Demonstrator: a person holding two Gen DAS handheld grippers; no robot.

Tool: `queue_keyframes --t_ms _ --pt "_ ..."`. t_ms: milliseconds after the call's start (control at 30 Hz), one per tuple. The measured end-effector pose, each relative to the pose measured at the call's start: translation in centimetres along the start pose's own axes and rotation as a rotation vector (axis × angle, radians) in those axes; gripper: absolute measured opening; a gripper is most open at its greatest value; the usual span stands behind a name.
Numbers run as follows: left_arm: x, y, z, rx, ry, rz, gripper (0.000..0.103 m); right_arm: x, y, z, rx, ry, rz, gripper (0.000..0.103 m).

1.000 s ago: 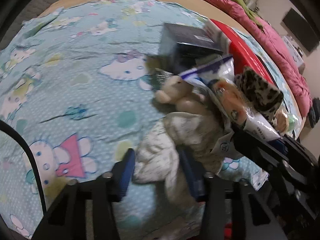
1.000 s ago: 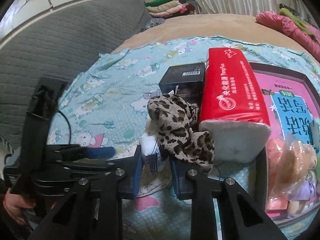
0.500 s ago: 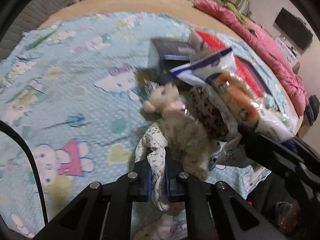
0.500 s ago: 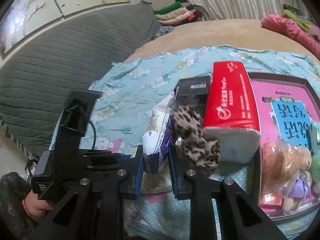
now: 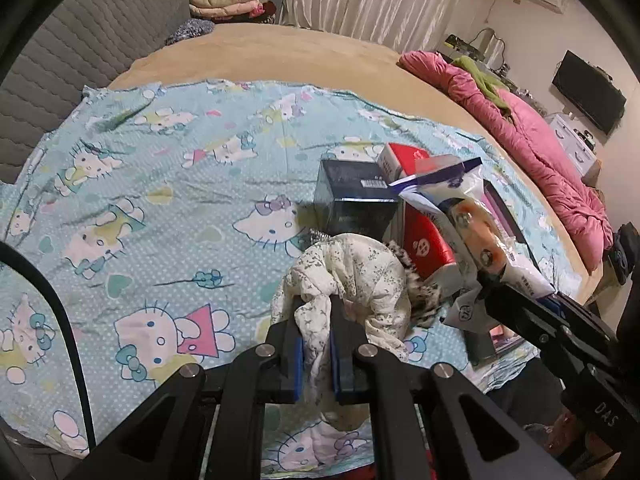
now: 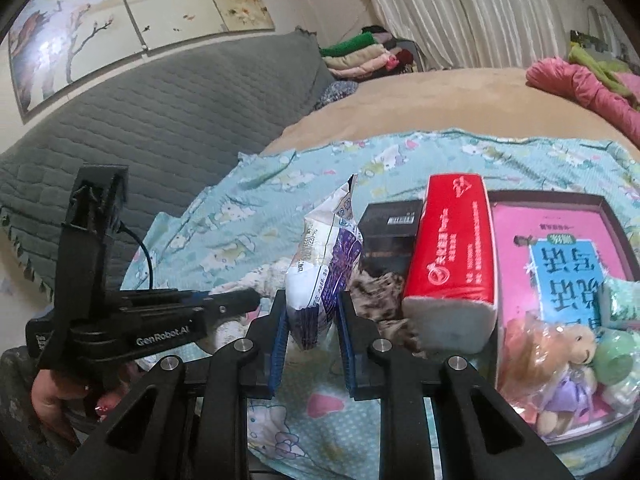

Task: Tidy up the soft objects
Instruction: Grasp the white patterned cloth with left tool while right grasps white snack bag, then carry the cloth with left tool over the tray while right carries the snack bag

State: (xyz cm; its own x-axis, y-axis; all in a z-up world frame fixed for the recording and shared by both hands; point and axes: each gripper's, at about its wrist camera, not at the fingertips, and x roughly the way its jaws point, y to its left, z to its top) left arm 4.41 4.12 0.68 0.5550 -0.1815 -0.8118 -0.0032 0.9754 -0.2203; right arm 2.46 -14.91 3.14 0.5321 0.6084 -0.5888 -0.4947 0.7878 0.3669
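Note:
My left gripper [image 5: 316,320] is shut on a white floral cloth bundle [image 5: 352,276], which hangs lifted over the Hello Kitty sheet [image 5: 160,208]. My right gripper [image 6: 312,304] is shut on the lower end of a white and purple snack bag [image 6: 326,256], held upright. In the left wrist view that bag [image 5: 460,204] and the right gripper [image 5: 496,288] cross in from the right. The left gripper [image 6: 244,300] shows in the right wrist view at the left, held by a hand [image 6: 52,392]. A leopard-print soft piece [image 6: 380,292] lies on the sheet behind the bag.
A red tissue pack [image 6: 452,256] and a black box [image 6: 388,232] stand mid-bed. Right of them a dark tray [image 6: 552,196] holds a pink book and bagged plush dolls [image 6: 560,356]. A pink quilt [image 5: 540,148] lies far right, with a grey padded headboard [image 6: 160,128] to the left.
The left gripper's jaws closed on the floral cloth bundle and lifted it off the sheet. The right gripper rose with the snack bag, clear of the leopard-print piece.

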Motion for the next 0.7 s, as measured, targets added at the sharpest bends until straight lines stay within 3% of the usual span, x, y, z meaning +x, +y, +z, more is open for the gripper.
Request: queue_keyframes --t_ms 700 --pt "-4.5 -6.3 2.6 0.054 -0.106 -0.037 0.010 -6.6 -2.9 1.5 -0.003 -0.153 -0.106 0.023"
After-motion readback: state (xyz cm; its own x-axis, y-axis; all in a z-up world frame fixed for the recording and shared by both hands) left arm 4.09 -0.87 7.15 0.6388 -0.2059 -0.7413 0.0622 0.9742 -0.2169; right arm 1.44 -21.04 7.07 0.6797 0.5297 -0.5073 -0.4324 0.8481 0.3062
